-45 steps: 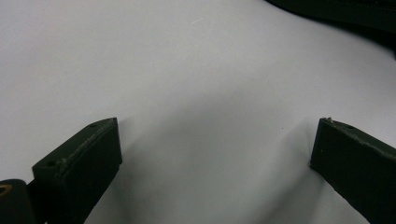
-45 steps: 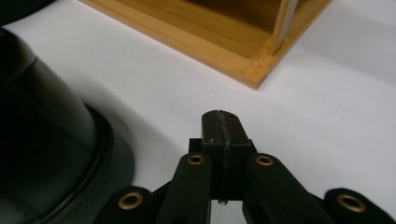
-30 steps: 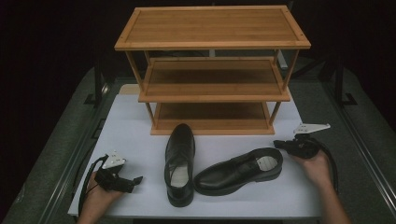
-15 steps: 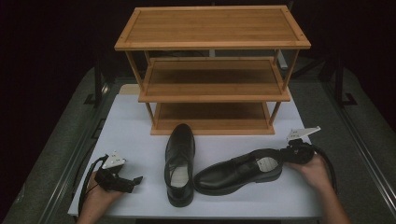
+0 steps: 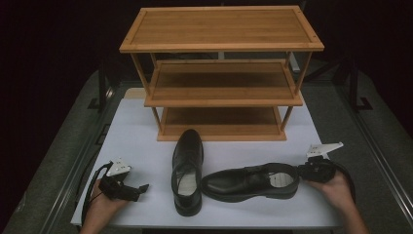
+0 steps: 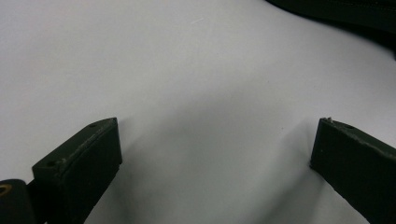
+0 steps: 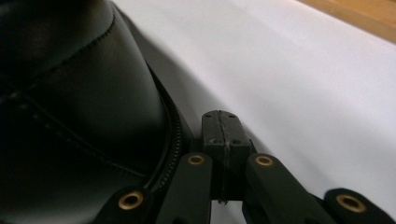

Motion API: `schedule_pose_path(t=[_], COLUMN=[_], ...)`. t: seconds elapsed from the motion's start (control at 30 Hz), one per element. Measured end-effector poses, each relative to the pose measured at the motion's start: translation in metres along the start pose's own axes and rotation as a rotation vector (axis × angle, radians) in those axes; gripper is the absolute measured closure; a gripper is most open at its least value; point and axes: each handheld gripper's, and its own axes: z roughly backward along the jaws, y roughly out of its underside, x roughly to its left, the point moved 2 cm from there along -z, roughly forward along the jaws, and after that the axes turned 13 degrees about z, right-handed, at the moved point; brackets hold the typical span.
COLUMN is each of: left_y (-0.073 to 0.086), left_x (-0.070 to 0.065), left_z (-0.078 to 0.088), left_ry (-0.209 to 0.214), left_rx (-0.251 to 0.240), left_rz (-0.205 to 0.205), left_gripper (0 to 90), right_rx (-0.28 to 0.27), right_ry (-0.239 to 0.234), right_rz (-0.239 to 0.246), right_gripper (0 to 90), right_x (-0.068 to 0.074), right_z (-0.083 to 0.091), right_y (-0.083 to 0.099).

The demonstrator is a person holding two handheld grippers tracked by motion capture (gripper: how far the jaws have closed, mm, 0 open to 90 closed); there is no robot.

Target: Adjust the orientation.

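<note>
Two black leather shoes lie on the white mat. One shoe points away from me. The other shoe lies crosswise, toe to the left and heel to the right. My right gripper is at that heel; in the right gripper view the jaws are pressed together with nothing between them, right beside the shoe's black leather. My left gripper rests low on the mat at the front left, jaws wide apart over bare mat.
A three-tier bamboo shoe rack stands at the back of the mat, its shelves bare. Grey table surface and metal rails flank the mat. A dark shoe edge shows at the top right of the left gripper view.
My right gripper has moved left and a little down, from beside the mat's right edge up to the crosswise shoe's heel. The left gripper and both shoes have stayed put.
</note>
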Motion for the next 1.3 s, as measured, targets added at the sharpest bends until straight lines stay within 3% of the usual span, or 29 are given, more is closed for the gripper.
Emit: schedule_pose_path(t=[0.5,0.73,1.07,1.3], left_y=[0.000,0.000,0.000,0.000], left_x=[0.000,0.000,0.000,0.000], left_z=[0.000,0.000,0.000,0.000], left_ry=[0.000,0.000,0.000,0.000], left_rx=[-0.001,-0.001,0.000,0.000], left_rz=[0.000,0.001,0.000,0.000], left_gripper=[1.1,1.1,1.1,1.1], right_rx=[0.009,0.019,0.005,0.024], right_ry=[-0.050,-0.077,-0.127,-0.154], right_rz=[0.014,0.044,0.074,0.132], right_gripper=[89.9,89.9,89.8,89.8], right_x=[0.034,0.053,0.065,0.078], right_z=[0.012,0.015,0.014,0.011], right_y=[0.013,0.013,0.014,0.007])
